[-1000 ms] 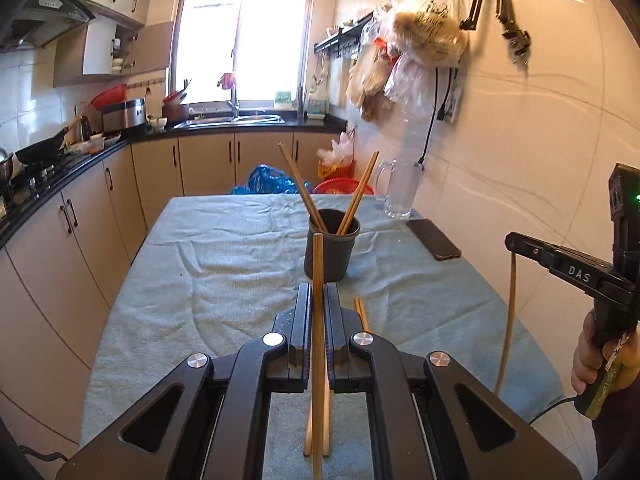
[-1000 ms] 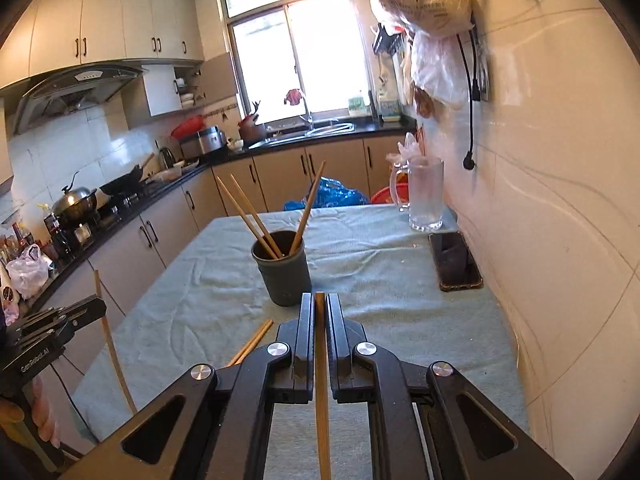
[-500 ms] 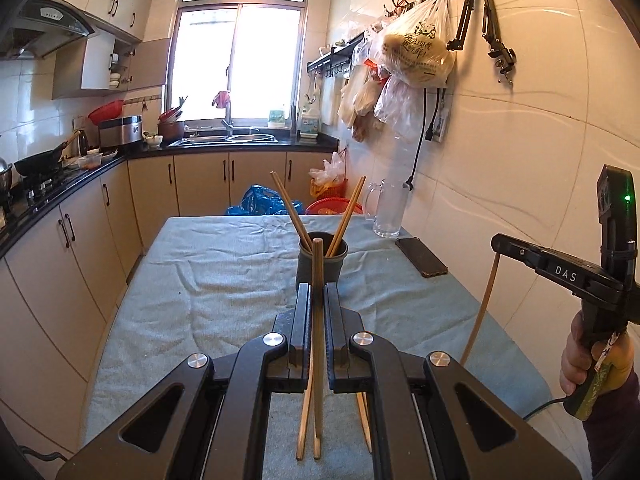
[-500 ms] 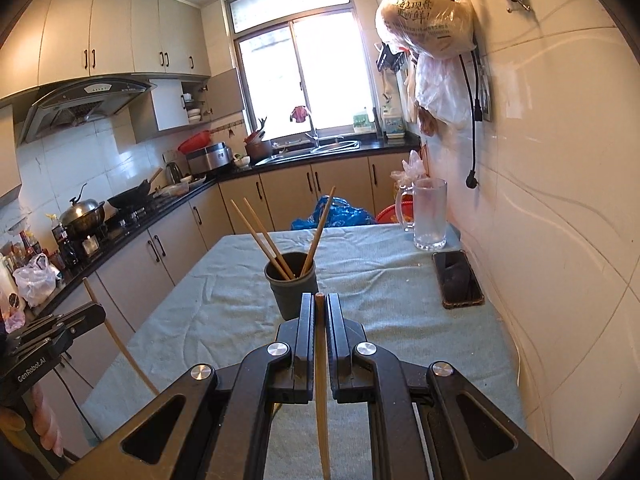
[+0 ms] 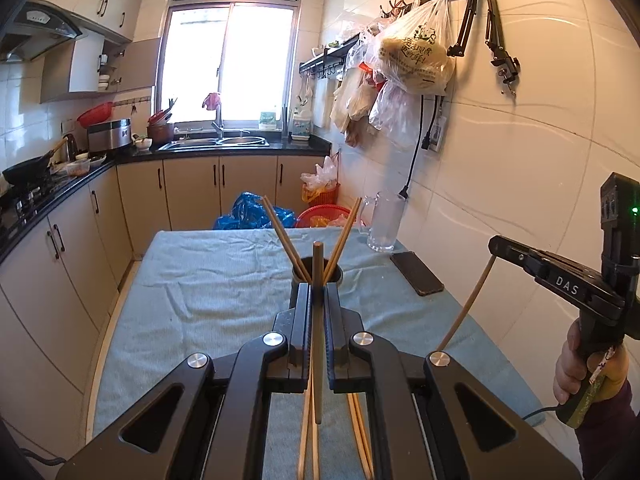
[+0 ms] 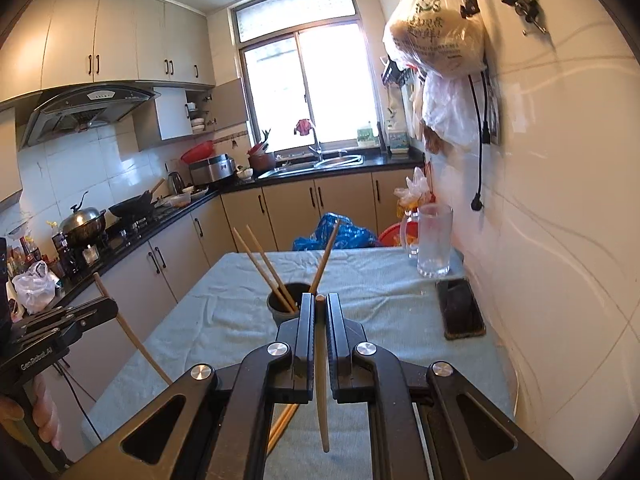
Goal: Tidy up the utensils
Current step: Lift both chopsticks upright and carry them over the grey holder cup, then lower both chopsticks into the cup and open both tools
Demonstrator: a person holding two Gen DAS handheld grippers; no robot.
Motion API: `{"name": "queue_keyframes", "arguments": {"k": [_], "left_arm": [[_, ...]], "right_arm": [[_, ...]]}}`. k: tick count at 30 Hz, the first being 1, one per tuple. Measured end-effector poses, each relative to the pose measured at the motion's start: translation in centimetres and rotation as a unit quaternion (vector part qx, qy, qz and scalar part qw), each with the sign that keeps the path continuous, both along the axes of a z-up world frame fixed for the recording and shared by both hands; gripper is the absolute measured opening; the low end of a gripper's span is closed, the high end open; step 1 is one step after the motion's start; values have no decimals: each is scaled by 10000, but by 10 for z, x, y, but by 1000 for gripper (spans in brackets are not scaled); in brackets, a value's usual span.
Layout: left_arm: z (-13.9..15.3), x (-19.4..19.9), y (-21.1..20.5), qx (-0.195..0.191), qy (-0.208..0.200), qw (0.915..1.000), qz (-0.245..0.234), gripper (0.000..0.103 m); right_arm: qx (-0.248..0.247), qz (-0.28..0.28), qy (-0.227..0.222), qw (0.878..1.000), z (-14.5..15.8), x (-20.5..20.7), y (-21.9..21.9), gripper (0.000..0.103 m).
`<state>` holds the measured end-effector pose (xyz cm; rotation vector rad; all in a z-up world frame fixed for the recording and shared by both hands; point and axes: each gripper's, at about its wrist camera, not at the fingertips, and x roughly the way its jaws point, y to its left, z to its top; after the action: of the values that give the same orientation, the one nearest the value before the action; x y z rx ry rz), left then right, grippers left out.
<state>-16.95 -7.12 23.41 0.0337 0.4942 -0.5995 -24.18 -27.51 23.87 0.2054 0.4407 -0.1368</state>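
Observation:
My left gripper (image 5: 318, 292) is shut on a wooden chopstick (image 5: 317, 320) that stands between its fingers, above the table. My right gripper (image 6: 319, 302) is shut on another chopstick (image 6: 321, 380); it also shows at the right of the left wrist view (image 5: 496, 246), its chopstick (image 5: 466, 304) hanging down. A dark cup (image 5: 303, 274) with three chopsticks stands mid-table, also in the right wrist view (image 6: 282, 308). Several loose chopsticks (image 5: 306, 440) lie on the cloth under the left gripper.
The table has a light blue cloth (image 5: 208, 280). A glass mug (image 5: 382, 222) and a black phone (image 5: 416, 272) sit by the tiled wall on the right. Plastic bags (image 5: 412, 52) hang from wall hooks. Cabinets run along the left.
Both grippers have risen and drawn back from the cup, each still holding its chopstick. The right gripper's chopstick now tilts more.

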Motion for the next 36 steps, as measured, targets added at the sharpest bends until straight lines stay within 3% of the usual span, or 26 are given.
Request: {"name": "queue_keyframes", "arguments": {"k": [14, 22, 26, 30, 36], "left_arm": [[63, 97, -38, -467, -10, 9988, 110, 5], [61, 164, -72, -543, 46, 9979, 358, 5], [40, 193, -85, -466, 305, 9977, 382, 5], [13, 212, -91, -341, 678, 9963, 407, 5], [-6, 218, -87, -308, 812, 9948, 525, 7]], "right_arm": [[111, 107, -487, 9987, 58, 76, -6, 6], [180, -99, -759, 9969, 77, 137, -15, 6], [243, -277, -605, 9975, 61, 167, -24, 6], [399, -338, -145, 9985, 26, 192, -33, 6], [595, -379, 267, 9972, -8, 209, -49, 8]]}}
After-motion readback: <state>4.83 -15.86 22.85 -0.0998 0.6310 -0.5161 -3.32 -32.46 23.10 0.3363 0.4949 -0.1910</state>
